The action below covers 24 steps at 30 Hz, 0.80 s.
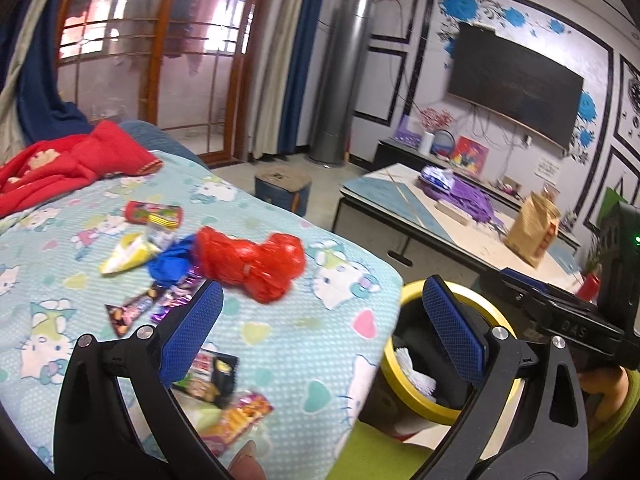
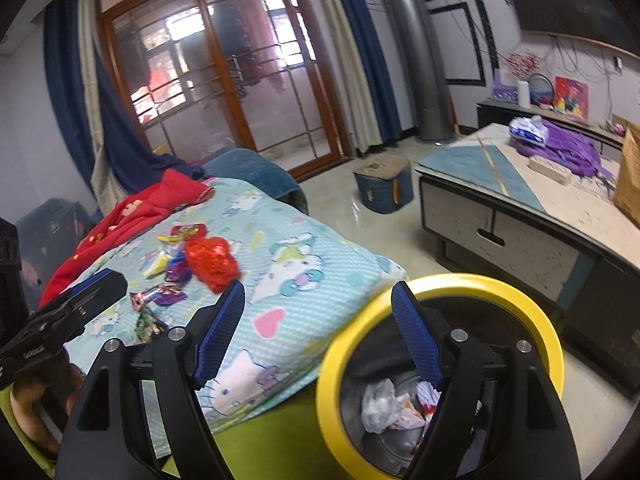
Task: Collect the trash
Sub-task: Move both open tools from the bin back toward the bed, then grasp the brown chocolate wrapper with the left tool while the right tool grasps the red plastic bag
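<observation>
A crumpled red plastic bag (image 1: 251,262) is lying on the bed, touching a blue wrapper (image 1: 172,260), with snack wrappers (image 1: 160,304) scattering just beside it. The yellow-rimmed bin (image 2: 440,368) is standing upright below the bed's edge, holding crumpled white trash (image 2: 380,404).

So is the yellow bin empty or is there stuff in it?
Not empty. The yellow bin already holds crumpled white wrappers at its bottom, far from full.

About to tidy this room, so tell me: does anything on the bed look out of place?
Yes: a crumpled red plastic bag and snack wrappers lie scattered on the blanket, not in the yellow-rimmed bin alongside.
</observation>
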Each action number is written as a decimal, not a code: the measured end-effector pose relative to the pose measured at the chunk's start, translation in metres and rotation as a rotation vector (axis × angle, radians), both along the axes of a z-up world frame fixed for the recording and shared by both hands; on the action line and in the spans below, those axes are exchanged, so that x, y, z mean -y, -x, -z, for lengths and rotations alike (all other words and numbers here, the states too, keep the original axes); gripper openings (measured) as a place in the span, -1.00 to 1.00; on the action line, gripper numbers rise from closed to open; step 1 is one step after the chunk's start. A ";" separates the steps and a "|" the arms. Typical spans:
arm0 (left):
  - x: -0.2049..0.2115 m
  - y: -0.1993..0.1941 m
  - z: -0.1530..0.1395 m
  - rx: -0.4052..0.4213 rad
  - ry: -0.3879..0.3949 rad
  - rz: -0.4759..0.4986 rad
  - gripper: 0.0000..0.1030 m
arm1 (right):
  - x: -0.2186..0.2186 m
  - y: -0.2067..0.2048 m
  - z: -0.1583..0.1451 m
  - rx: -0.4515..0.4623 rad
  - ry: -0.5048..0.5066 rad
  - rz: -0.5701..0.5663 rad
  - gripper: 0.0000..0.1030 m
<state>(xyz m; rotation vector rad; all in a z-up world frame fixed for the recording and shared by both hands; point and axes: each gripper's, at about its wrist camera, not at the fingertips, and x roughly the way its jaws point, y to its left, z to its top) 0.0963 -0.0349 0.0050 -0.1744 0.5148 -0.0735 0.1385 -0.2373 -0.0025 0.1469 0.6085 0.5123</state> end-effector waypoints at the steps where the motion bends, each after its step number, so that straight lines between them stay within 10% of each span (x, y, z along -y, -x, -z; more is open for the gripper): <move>1: -0.004 0.001 -0.001 0.002 0.002 -0.011 0.78 | -0.004 0.000 -0.002 0.007 0.003 -0.010 0.45; 24: -0.092 0.017 0.003 0.007 0.086 -0.223 0.78 | -0.120 -0.006 -0.022 0.046 0.044 -0.234 0.54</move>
